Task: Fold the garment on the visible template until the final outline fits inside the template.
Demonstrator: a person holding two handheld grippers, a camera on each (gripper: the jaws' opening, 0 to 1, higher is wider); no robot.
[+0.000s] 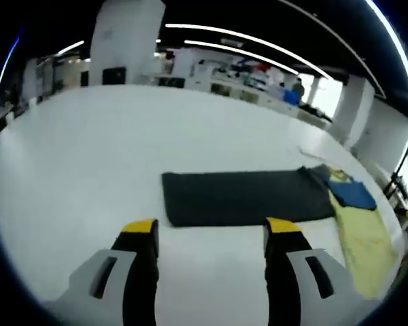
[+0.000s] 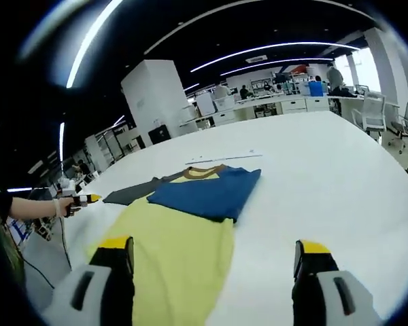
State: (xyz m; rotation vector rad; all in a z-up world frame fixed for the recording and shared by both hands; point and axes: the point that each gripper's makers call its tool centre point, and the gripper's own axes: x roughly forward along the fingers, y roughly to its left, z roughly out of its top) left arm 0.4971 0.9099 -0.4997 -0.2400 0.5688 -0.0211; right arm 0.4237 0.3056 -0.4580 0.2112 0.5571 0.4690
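Observation:
A yellow garment [image 2: 183, 258] with a blue part [image 2: 207, 191] and a brown-edged collar lies flat on the white table [image 2: 326, 176]. Its collar end touches a dark grey rectangular template [image 1: 245, 197], also seen as a dark strip [image 2: 132, 192]. In the left gripper view the garment [image 1: 360, 227] lies at the template's right end. My left gripper [image 1: 211, 231] is open and empty, just short of the template's near edge. My right gripper [image 2: 214, 248] stands open over the garment's yellow part, holding nothing. A hand holds the left gripper [image 2: 81, 200] at the far left.
A thin white strip [image 2: 224, 159] lies on the table beyond the collar. A large white pillar [image 2: 156, 95] and desks with people stand behind the table. Chairs [image 2: 374, 112] sit off the table's far right edge.

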